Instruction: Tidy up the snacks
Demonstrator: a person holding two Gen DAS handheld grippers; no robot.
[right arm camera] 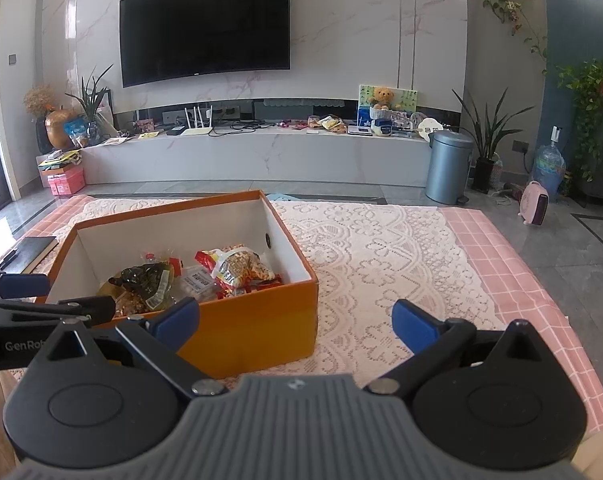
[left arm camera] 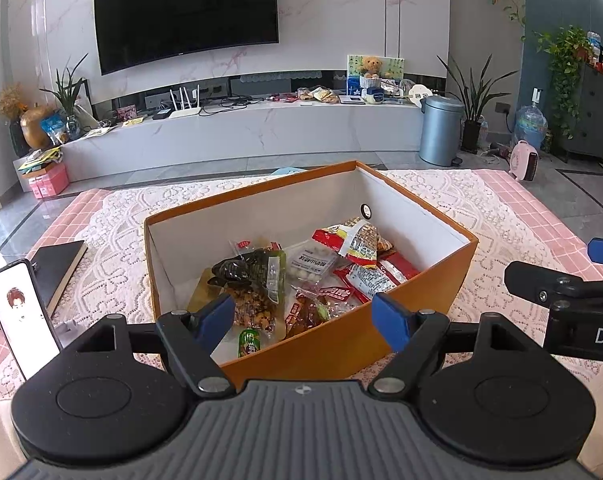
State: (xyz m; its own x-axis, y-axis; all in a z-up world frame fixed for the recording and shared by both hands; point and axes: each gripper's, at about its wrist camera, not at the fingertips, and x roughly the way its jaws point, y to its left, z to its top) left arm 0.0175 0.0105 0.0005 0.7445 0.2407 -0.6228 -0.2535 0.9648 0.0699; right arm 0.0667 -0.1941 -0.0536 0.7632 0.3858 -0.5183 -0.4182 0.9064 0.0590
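An orange cardboard box (left arm camera: 329,344) with a white inside stands on the lace-covered table and holds several snack packets (left arm camera: 301,276). Among them are red-and-white packets (left arm camera: 359,244) and a dark green packet (left arm camera: 253,270). My left gripper (left arm camera: 305,322) hangs open over the box's near edge with nothing between its blue pads. In the right wrist view the same box (right arm camera: 257,328) sits to the left, with the snack packets (right arm camera: 197,276) inside. My right gripper (right arm camera: 297,322) is open and empty, just right of the box's near corner.
A phone on a stand (left arm camera: 19,312) and a dark notebook (left arm camera: 59,268) lie left of the box. White lace cloth (right arm camera: 381,264) over a pink checked cover (right arm camera: 513,272) stretches to the right. Beyond the table are a TV bench (left arm camera: 241,128), a grey bin (left arm camera: 439,130) and plants.
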